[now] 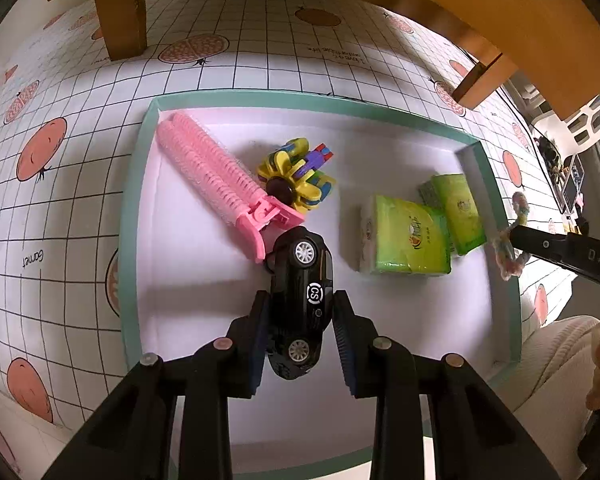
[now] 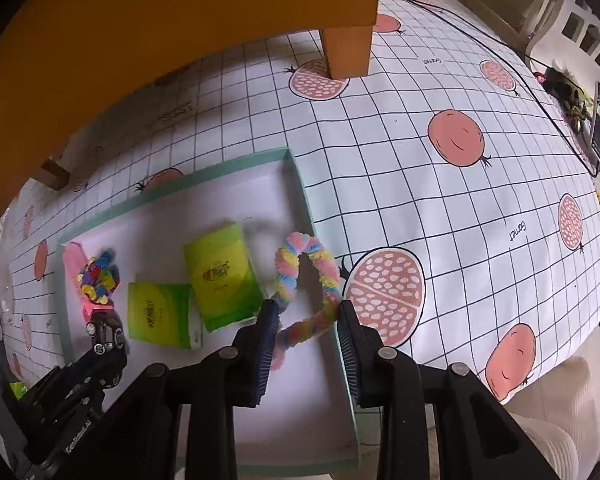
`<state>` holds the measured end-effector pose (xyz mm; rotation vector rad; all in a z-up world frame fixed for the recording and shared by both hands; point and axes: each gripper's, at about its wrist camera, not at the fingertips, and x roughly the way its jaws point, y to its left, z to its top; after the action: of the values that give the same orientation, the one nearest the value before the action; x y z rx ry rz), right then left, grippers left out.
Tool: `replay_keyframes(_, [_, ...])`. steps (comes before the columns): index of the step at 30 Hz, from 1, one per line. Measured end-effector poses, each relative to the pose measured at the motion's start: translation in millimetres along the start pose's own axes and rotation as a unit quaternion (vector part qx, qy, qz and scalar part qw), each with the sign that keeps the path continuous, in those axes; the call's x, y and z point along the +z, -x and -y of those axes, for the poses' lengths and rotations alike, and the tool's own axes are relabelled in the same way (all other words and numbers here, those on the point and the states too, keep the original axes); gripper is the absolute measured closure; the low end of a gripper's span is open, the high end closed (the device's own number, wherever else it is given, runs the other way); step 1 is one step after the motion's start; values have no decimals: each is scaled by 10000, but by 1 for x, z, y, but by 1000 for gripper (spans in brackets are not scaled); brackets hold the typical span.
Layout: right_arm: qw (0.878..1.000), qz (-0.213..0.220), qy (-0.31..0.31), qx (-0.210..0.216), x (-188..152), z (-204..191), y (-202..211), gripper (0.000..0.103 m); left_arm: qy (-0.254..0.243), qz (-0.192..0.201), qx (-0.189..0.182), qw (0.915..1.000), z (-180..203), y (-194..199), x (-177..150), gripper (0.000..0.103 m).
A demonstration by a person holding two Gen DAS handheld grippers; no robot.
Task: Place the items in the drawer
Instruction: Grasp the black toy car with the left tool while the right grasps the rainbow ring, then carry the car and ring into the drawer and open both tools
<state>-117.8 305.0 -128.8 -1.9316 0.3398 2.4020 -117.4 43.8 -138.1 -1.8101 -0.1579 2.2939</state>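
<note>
My left gripper [image 1: 300,320] is closed on a small glossy black toy car [image 1: 300,300] with white hubcaps and a round "CS" badge, lying on its side over the white floor of the mint-rimmed drawer [image 1: 128,240], just beside the pink hair roller [image 1: 216,184]. My right gripper [image 2: 306,334] has a fluffy pastel ring [image 2: 306,280] of pink, yellow and blue between its pads at the drawer's right wall; it looks pinched, though blur hides the contact.

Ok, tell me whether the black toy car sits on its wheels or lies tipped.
Tipped on its side: the black toy car shows both wheels facing the camera.
</note>
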Motion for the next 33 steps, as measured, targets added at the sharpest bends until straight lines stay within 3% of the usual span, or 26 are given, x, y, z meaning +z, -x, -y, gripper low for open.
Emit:
replay_keyframes(12, [9985,308,253,381,0,-17,42,71,-157,365,-113,9991,10,50,18,73])
replay_keyframes(19, [9939,680,468,730,3,-33,93,71,-285,951,-364,9944,20,106,36,73])
replay_keyframes(24, [9860,1098,724,1021,10,-45,139,71,-462,1630,-689,9831,33,167,48,73])
replay_keyframes(28, [9772,1458,864,1275,21,-55,179,71,-621,2186,-920,9695,41,215,58,73])
replay_keyframes(33, [9664,1831,1018,1489,43,-74,226,71,-698,2707,-883,9561,43,258,90,73])
